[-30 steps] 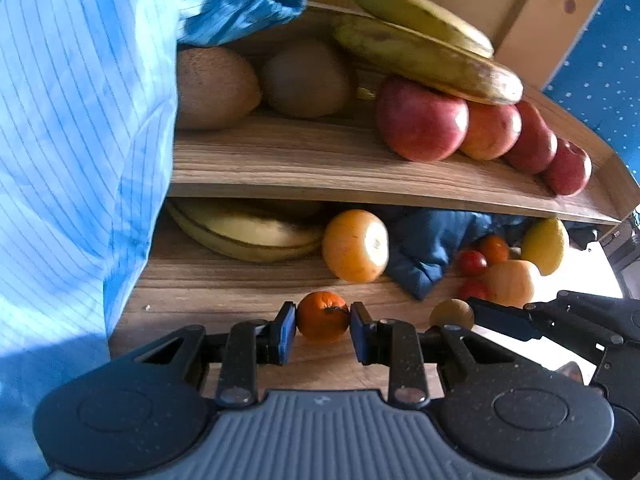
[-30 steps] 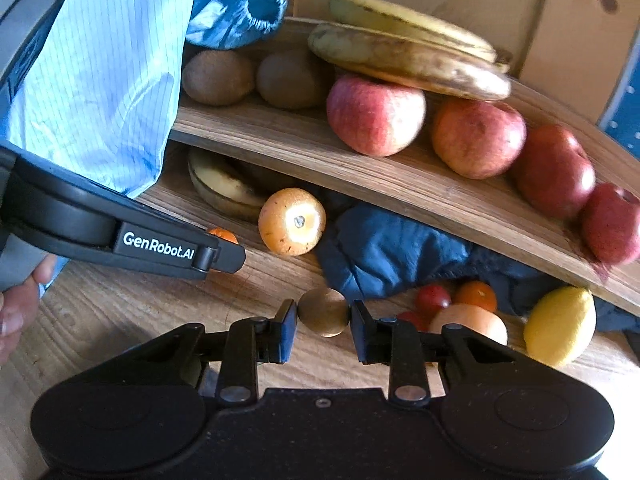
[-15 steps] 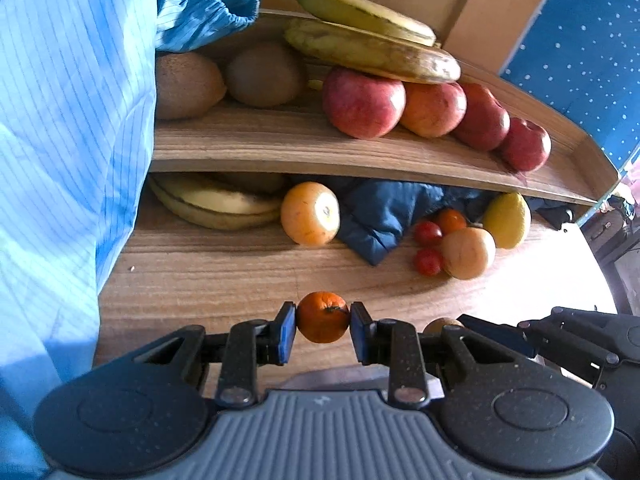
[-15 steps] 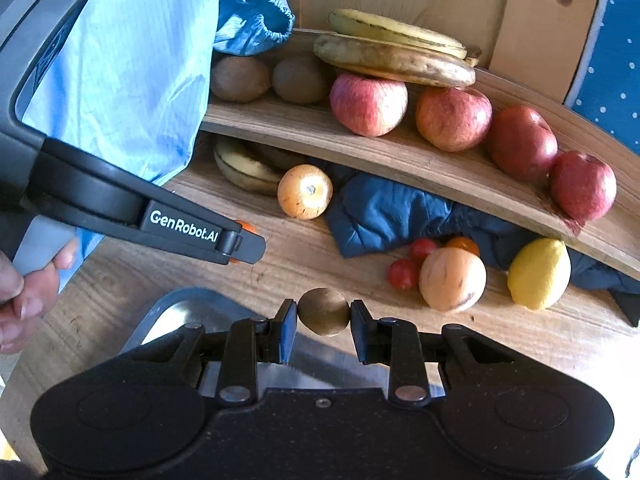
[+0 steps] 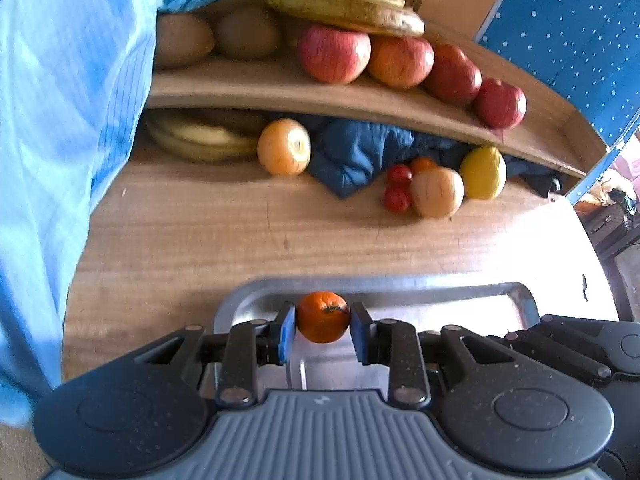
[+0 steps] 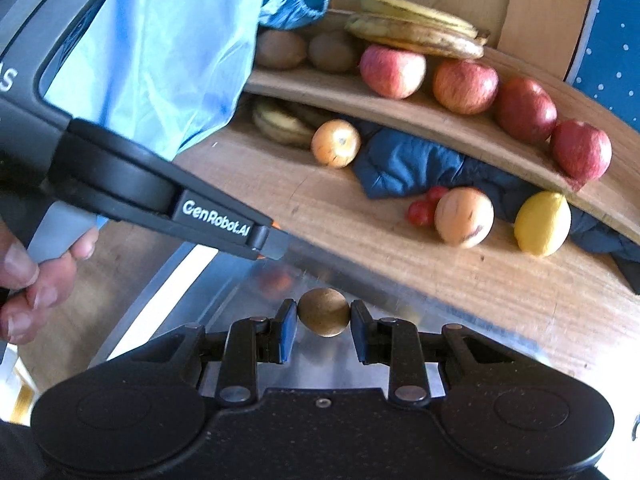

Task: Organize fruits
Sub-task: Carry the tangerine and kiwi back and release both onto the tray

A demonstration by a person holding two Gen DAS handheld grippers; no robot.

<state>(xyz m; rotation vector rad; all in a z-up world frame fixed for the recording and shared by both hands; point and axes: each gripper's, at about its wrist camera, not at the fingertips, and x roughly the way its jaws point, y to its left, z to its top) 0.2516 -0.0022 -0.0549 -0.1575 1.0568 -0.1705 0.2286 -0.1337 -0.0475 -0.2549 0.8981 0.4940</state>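
My left gripper (image 5: 322, 330) is shut on a small orange mandarin (image 5: 322, 316), held over the far rim of a metal tray (image 5: 500, 292). My right gripper (image 6: 323, 330) is shut on a small brown round fruit (image 6: 323, 312), also above the metal tray (image 6: 224, 280). The left gripper's body (image 6: 160, 196) crosses the left side of the right wrist view, a hand (image 6: 36, 280) gripping its handle. Part of the right gripper (image 5: 584, 344) shows at the right edge of the left wrist view.
A wooden shelf (image 5: 280, 92) carries kiwis (image 5: 244, 32), several apples (image 5: 334, 54) and bananas (image 5: 344, 4). On the table beneath lie bananas (image 5: 196, 140), an orange (image 5: 284, 146), a dark blue cloth (image 5: 352, 152), cherry tomatoes (image 5: 396, 190), a pale round fruit (image 5: 436, 192) and a lemon (image 5: 482, 172). A light blue sleeve (image 5: 60, 120) fills the left.
Both grippers have pulled back from the shelf with their fruits still held. The metal tray has come into view beneath them.
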